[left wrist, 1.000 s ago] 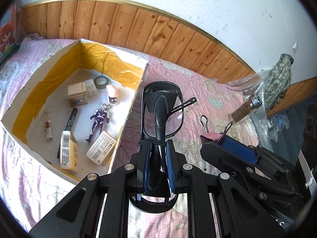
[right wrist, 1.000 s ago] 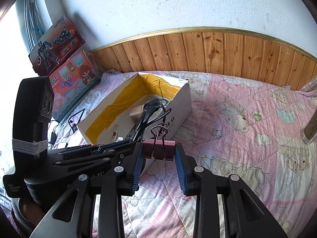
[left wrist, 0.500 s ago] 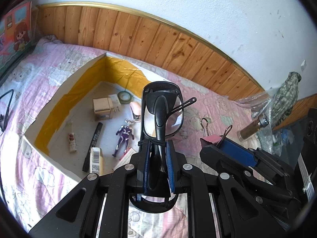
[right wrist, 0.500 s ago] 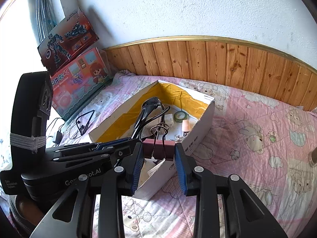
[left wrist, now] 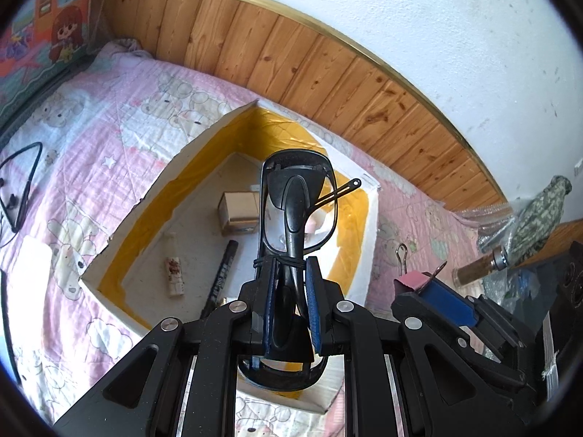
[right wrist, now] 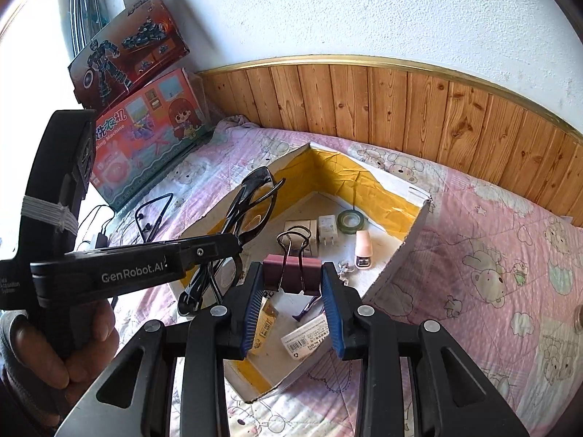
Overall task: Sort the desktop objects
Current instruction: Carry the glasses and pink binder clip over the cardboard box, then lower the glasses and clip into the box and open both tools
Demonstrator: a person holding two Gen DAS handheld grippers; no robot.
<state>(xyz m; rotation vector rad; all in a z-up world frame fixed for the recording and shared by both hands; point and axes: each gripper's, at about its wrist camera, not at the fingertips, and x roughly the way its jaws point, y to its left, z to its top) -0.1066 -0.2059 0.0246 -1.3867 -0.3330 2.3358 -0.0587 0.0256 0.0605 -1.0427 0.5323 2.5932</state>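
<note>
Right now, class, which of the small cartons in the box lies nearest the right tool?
The white barcoded carton, lying just below the tool; the brown carton sits farther back, beside the charger.

I saw a bed spread with a pink cartoon-print quilt (right wrist: 484, 255). An open cardboard box (right wrist: 408, 251) lined with yellow tape lay on it near the middle. At the far left, two toy boxes (right wrist: 145, 138) leaned by the wall, with a black neckband earphone (right wrist: 153, 211) on the quilt just near them. Far right, a brown bottle (left wrist: 477, 267) rested on its side.
</note>
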